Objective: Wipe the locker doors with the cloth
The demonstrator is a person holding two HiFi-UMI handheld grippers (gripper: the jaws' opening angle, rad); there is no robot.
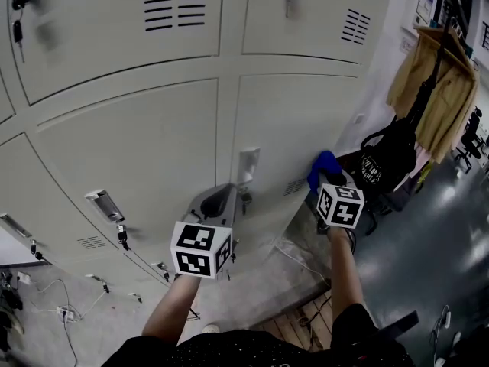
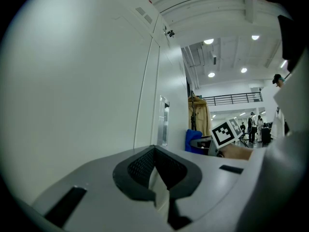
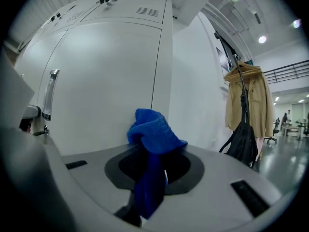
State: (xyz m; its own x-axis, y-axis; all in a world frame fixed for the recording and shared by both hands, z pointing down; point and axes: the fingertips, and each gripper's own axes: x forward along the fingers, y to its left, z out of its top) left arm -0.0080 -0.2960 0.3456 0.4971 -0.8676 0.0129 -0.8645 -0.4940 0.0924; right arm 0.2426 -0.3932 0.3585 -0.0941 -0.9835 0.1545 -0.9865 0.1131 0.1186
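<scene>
Right gripper [image 3: 152, 151]: jaws pinched on the blue cloth [image 3: 153, 128], clamped at mid-length. One bunched lobe stands up past the tips; a narrow tail hangs back between the jaws. Cloth is held up before the locker door [image 3: 106, 81], toward its right edge, well clear of the handle [image 3: 49, 93] on the left edge. Contact with the panel can't be confirmed. Terry-looking weave, so likely light, limp and grippy, with no breakage risk. The hold looks sound, though the small lobe gives little wiping face, and a grip nearer one end would probably free more. Left gripper [image 2: 155, 153]: jaws pressed together, nothing between them, close alongside the neighbouring door [image 2: 72, 81]. Beyond the locker bank's right end hang a tan coat [image 3: 248, 100] and a black bag [image 3: 244, 141].
</scene>
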